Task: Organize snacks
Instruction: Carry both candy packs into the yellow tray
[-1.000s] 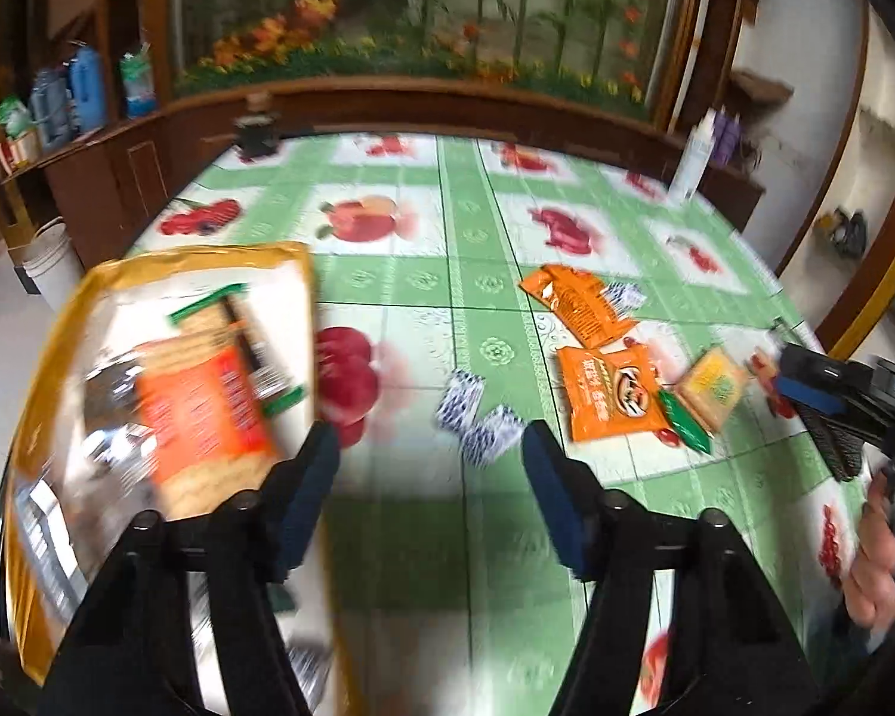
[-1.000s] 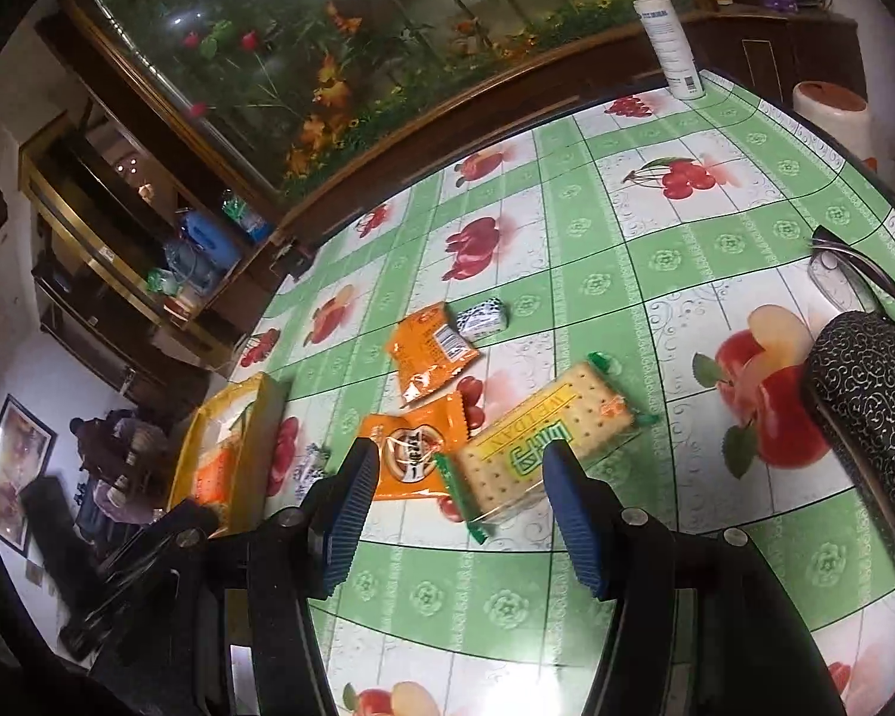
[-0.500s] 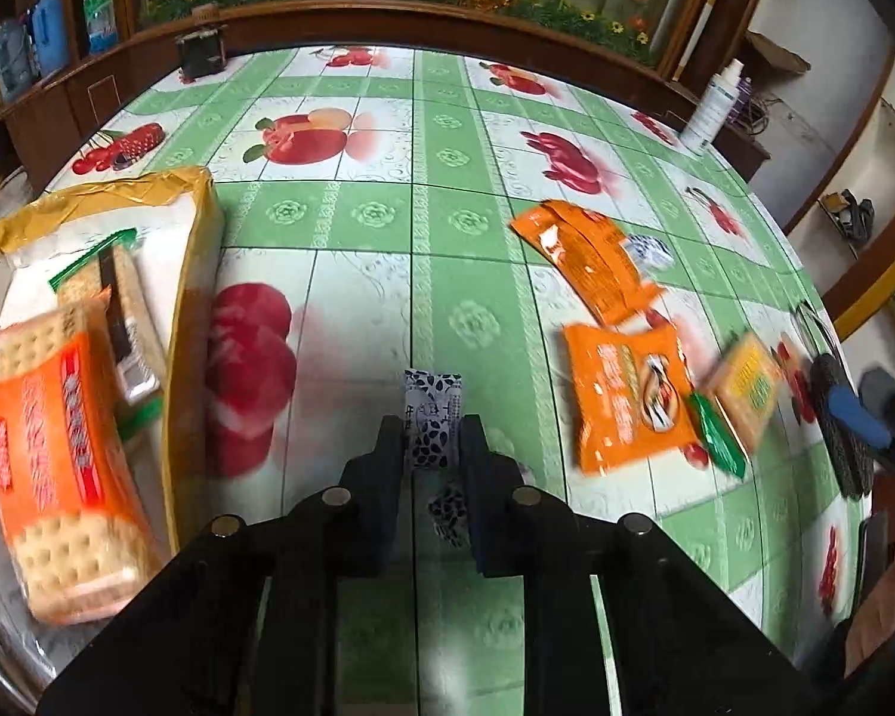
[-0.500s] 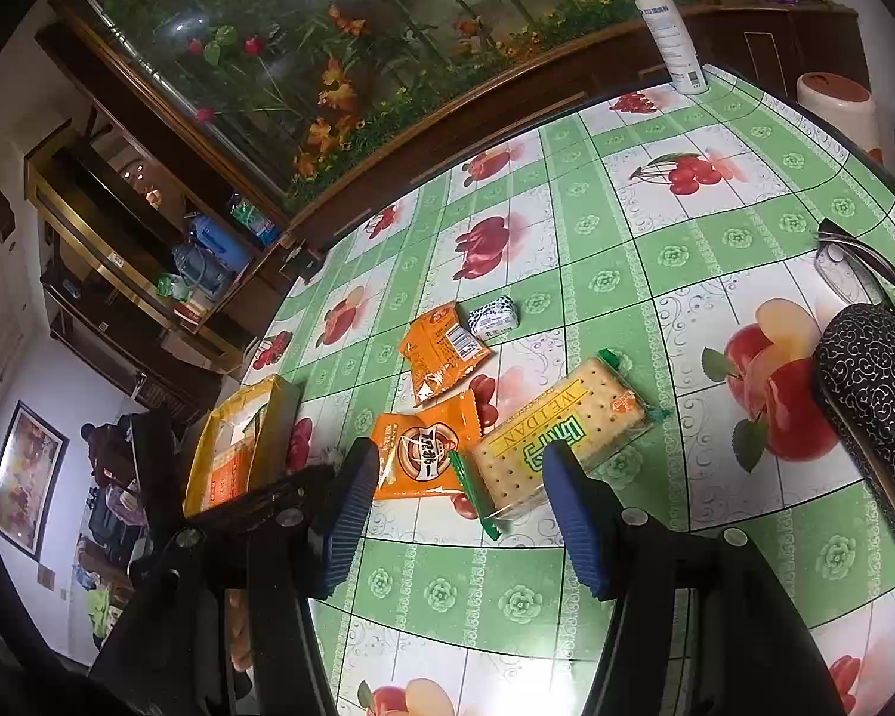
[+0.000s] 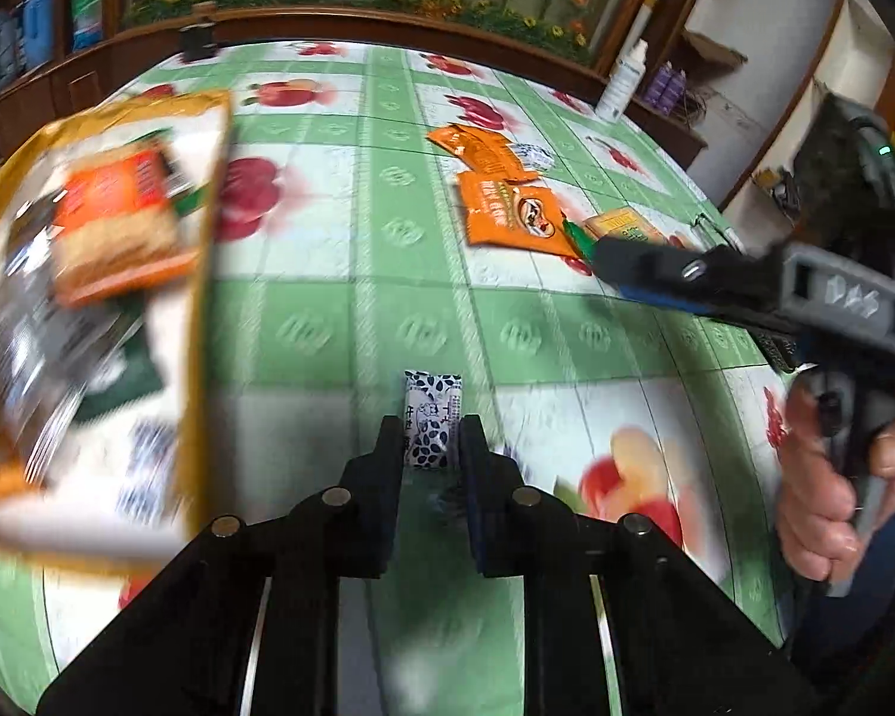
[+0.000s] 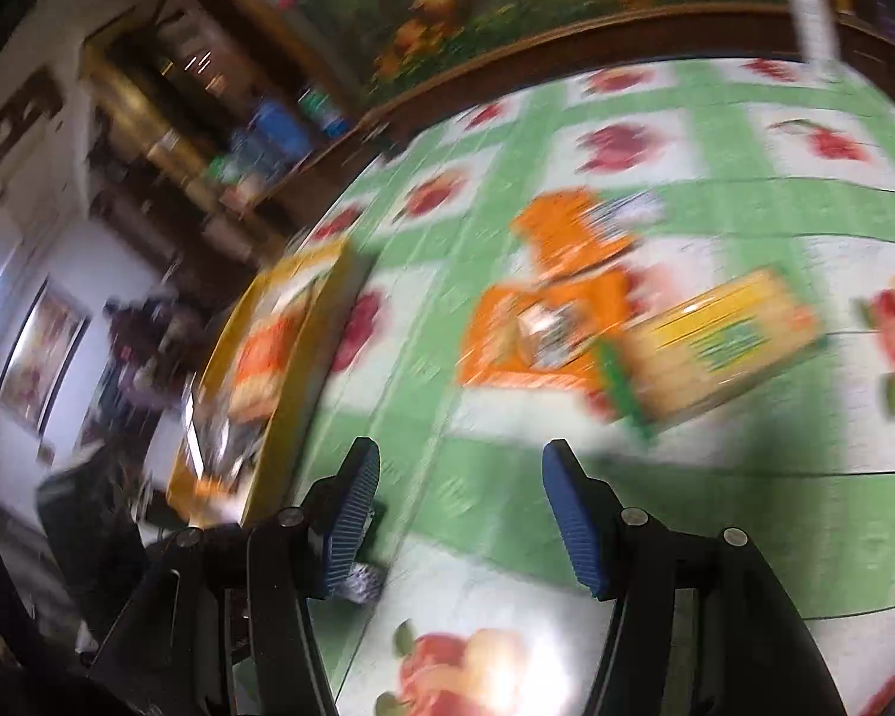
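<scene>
Here, in the left wrist view, the left gripper (image 5: pixel 431 438) pinches a small white candy packet with black speckles (image 5: pixel 432 425) between its black fingers, above the green fruit-print tablecloth (image 5: pixel 328 322). The yellow-rimmed tray of snacks (image 5: pixel 206 238) lies just to its left. The step looks like carrying the packet over; next it must clear the rim and let go inside. In the blurred right wrist view, the right gripper (image 6: pixel 459 513) is spread, empty, aimed toward the orange foil pouch (image 6: pixel 537 334) and the yellow cracker pack (image 6: pixel 722 346).

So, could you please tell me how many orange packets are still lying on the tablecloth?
2: one orange packet farther back, another nearer, overlapping it beside the yellow crackers. The tray holds more orange packaging; others may be hidden.
</scene>
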Demonstrator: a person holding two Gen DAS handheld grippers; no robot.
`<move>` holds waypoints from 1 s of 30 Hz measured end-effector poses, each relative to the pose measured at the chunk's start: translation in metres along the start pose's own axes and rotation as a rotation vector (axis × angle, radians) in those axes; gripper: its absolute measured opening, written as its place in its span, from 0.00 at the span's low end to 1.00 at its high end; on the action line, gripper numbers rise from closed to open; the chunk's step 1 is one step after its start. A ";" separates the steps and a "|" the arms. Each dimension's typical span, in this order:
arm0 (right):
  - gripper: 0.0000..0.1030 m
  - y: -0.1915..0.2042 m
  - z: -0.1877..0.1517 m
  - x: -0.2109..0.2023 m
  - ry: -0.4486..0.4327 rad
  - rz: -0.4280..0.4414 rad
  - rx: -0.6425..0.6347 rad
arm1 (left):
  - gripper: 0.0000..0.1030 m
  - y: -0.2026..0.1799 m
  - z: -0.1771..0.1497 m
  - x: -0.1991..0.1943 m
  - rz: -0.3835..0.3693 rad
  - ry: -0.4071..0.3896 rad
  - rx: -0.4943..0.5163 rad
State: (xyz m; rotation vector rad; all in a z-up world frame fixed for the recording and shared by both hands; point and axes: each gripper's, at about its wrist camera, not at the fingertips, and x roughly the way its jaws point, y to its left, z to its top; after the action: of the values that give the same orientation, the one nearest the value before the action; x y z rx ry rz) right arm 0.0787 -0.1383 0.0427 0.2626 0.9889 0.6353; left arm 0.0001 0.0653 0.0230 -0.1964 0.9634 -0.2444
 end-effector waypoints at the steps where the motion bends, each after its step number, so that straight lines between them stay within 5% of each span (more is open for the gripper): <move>1: 0.57 0.007 -0.005 0.007 0.027 0.014 -0.028 | 0.15 0.006 -0.007 -0.008 -0.004 -0.015 -0.026; 10: 0.54 0.045 -0.036 0.041 0.174 0.090 -0.205 | 0.15 0.042 -0.035 -0.064 0.069 -0.131 -0.106; 16: 0.56 0.077 -0.057 0.039 0.181 0.020 -0.408 | 0.16 0.055 -0.037 -0.079 0.113 -0.178 -0.125; 20: 0.32 0.091 -0.072 0.045 0.197 -0.078 -0.522 | 0.16 0.062 -0.037 -0.085 0.137 -0.197 -0.137; 30: 0.31 0.095 -0.059 0.024 0.089 -0.014 -0.465 | 0.16 0.078 -0.038 -0.093 0.156 -0.224 -0.168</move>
State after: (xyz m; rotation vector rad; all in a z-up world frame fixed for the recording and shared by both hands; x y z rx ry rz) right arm 0.0026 -0.0528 0.0409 -0.1837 0.8979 0.8488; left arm -0.0734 0.1643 0.0534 -0.2948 0.7714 0.0028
